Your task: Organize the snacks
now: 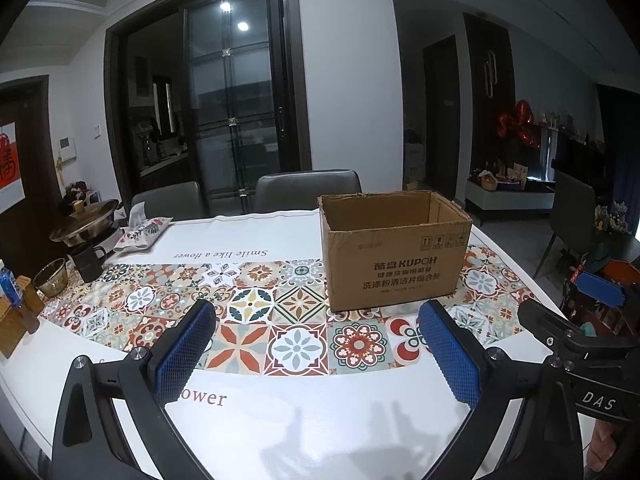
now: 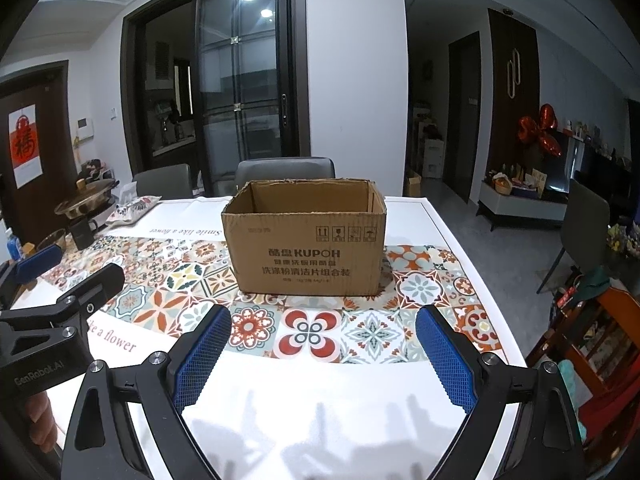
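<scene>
Cardboard box (image 2: 306,242), just one, open-topped and rectangular, sits mid-table on the tiled cloth (image 2: 372,332). Two grippers, left (image 1: 318,344) and right (image 2: 324,344), both spread wide, holding nothing, blue mesh-textured pads (image 2: 200,356).

On my tablecloth (image 1: 280,432), a dark mug (image 1: 87,265) stood beside a glass bowl (image 1: 51,277). Behind them sat a lidded metal pot (image 1: 86,222) and a floral tissue pouch (image 1: 143,232). Two grey chairs (image 2: 285,172) faced me; red balloons (image 2: 539,131) hung far right.
</scene>
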`<control>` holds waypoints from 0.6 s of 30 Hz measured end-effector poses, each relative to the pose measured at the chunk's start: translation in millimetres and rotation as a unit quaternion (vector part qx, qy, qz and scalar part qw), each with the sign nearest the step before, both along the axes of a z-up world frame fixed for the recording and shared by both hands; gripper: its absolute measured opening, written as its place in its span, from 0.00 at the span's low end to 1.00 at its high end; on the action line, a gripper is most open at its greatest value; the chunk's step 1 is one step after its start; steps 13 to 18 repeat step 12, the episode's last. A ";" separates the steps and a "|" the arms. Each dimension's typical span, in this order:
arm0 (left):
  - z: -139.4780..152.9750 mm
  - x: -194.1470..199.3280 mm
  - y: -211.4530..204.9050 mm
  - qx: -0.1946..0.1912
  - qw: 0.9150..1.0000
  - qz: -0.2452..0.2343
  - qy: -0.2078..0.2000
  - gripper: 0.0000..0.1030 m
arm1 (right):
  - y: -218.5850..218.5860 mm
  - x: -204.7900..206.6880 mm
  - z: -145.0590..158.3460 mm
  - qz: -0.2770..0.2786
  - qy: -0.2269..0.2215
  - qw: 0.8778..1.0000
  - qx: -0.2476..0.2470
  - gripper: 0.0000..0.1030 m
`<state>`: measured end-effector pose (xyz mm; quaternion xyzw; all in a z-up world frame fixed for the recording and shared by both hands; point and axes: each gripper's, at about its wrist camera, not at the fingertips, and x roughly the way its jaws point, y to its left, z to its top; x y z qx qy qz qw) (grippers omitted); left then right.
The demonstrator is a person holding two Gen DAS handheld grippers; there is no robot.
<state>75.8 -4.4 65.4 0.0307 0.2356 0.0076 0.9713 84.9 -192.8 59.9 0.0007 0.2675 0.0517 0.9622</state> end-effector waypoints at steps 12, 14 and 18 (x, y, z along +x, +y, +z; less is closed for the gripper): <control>-4.9 3.4 -0.8 -0.001 1.000 0.001 0.008 1.00 | -1.0 0.5 -2.1 -0.002 0.002 1.000 -0.003 0.92; -4.9 3.4 -0.8 -0.001 1.000 0.001 0.008 1.00 | -1.0 0.5 -2.1 -0.002 0.002 1.000 -0.003 0.92; -4.9 3.4 -0.8 -0.001 1.000 0.001 0.008 1.00 | -1.0 0.5 -2.1 -0.002 0.002 1.000 -0.003 0.92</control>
